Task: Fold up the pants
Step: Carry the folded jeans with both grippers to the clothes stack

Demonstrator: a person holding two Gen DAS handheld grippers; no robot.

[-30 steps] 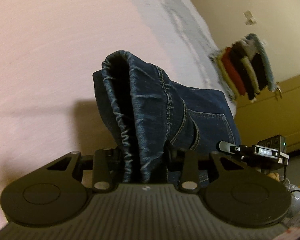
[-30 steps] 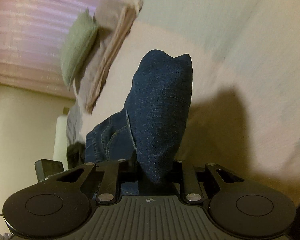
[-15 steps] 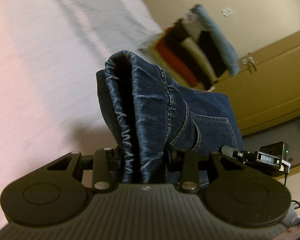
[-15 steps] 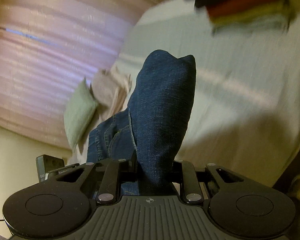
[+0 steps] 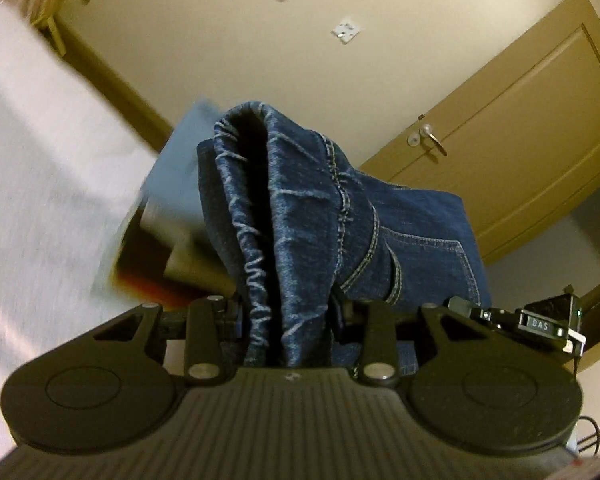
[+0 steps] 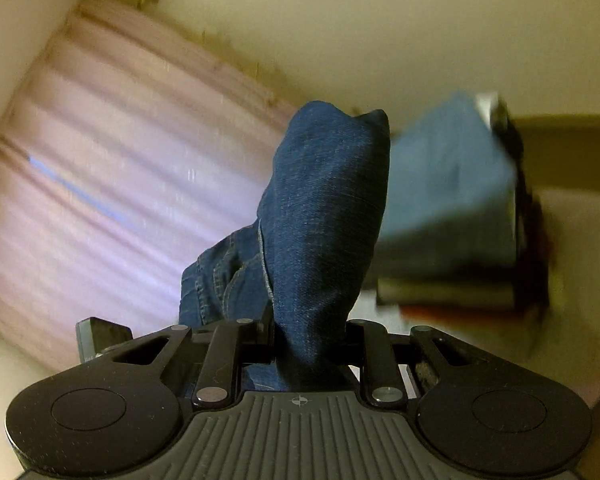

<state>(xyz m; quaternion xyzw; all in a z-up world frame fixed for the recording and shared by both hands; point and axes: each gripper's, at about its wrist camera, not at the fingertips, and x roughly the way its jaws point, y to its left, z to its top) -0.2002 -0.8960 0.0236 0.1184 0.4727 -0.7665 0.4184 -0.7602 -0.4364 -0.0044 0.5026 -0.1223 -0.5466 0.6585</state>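
Dark blue denim pants [image 5: 300, 216] stick up from between the jaws of my left gripper [image 5: 286, 316], which is shut on a bunched, stitched edge of them. A back pocket [image 5: 428, 264] shows to the right. In the right wrist view my right gripper [image 6: 310, 332] is shut on another fold of the same pants [image 6: 324, 216], which rises as a smooth dark blue hump. Both grippers are lifted and tilted up toward the walls. The fingertips are hidden in the cloth.
A stack of folded clothes [image 6: 448, 216] with a light blue piece on top lies blurred behind the pants, also showing as folded clothes [image 5: 172, 200]. The white bed surface [image 5: 40, 184] is at left. A wooden door [image 5: 520, 128] and pink curtains [image 6: 120, 184] stand beyond.
Both grippers have swung upward with the pants still held: the bed has slid out of view and the wall, door and curtains have come in. The folded stack looks closer.
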